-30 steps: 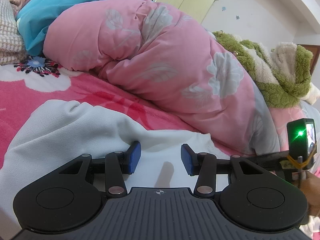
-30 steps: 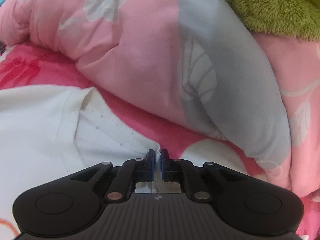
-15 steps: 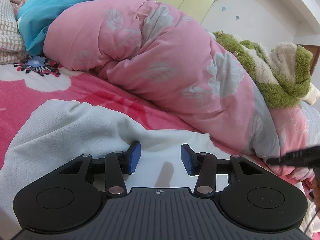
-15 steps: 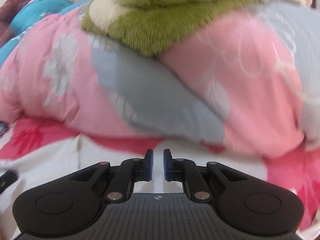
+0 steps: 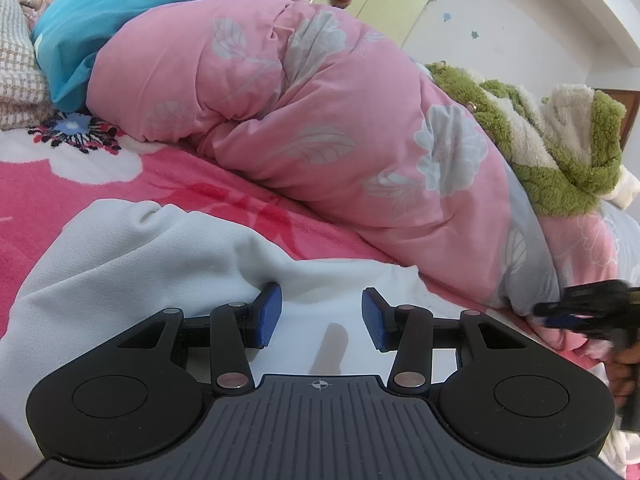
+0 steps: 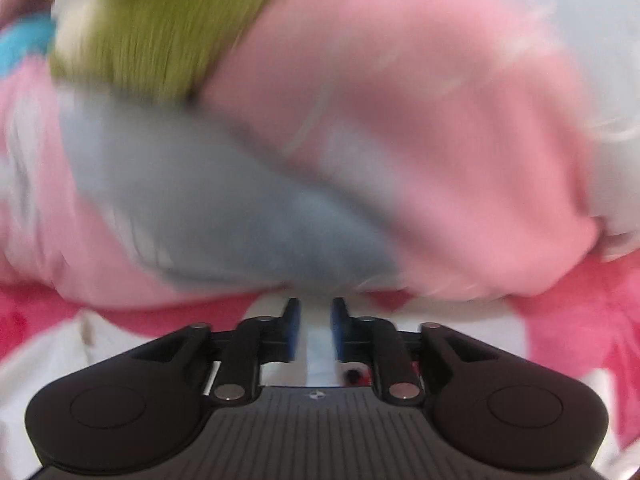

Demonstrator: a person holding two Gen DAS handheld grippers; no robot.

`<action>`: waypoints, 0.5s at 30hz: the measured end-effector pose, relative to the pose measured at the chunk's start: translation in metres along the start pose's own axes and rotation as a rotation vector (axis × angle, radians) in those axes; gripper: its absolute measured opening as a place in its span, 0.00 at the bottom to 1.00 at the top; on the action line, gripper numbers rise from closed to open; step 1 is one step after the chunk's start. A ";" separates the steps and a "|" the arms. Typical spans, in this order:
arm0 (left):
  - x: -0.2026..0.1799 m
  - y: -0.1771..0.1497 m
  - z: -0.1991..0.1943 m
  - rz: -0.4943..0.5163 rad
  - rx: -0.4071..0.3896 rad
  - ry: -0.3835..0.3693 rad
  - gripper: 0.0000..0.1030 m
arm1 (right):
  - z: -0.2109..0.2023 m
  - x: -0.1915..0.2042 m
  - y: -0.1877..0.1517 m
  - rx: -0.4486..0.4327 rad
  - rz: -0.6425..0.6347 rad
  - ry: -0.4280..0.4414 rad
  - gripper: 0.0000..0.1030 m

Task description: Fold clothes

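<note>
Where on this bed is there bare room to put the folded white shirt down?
Bare bedspread lies at the left, between the white shirt and the pink quilt. The far side is crowded: quilt, blue pillow and green fleece are heaped together.

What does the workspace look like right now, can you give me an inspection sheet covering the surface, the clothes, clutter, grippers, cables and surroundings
Surface: bed with a pink floral sheet.
Job's things: white garment spread on the sheet, wrinkled, not yet folded.
Clutter: pink quilt heaped behind the garment; green and cream fleece blanket on it; blue bedding and a checked pillow at the far left.
Grippers: left gripper open over the garment, nothing between its pads; right gripper has just been opening, white cloth showing in the gap, view blurred.
Cables: nothing seen.
Surroundings: white wall, pale wardrobe doors.
</note>
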State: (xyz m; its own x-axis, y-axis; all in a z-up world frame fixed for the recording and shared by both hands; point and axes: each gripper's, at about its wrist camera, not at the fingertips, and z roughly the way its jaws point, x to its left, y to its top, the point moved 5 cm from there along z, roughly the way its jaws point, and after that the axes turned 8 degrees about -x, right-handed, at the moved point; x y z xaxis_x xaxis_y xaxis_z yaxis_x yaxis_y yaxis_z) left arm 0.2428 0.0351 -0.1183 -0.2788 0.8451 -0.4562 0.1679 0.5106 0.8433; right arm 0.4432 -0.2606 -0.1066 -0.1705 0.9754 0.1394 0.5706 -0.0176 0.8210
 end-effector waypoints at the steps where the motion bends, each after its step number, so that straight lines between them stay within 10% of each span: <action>1: 0.000 0.000 0.000 0.000 0.000 0.000 0.44 | -0.009 -0.008 0.001 -0.001 0.008 0.001 0.40; 11: 0.000 0.000 0.000 0.002 0.001 0.002 0.44 | -0.042 -0.049 -0.039 0.172 0.015 0.089 0.45; 13: -0.001 0.000 0.000 0.003 0.001 0.003 0.44 | -0.050 -0.040 -0.047 0.163 -0.039 0.112 0.37; 15: -0.001 0.000 0.000 0.004 0.001 0.003 0.44 | -0.057 -0.032 -0.055 0.153 -0.093 0.134 0.08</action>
State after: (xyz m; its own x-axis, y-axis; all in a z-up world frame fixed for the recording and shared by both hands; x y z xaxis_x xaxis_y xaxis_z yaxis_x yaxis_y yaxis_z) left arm 0.2434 0.0344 -0.1181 -0.2810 0.8466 -0.4519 0.1700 0.5074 0.8448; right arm 0.3714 -0.3037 -0.1243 -0.3273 0.9333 0.1480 0.6611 0.1142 0.7416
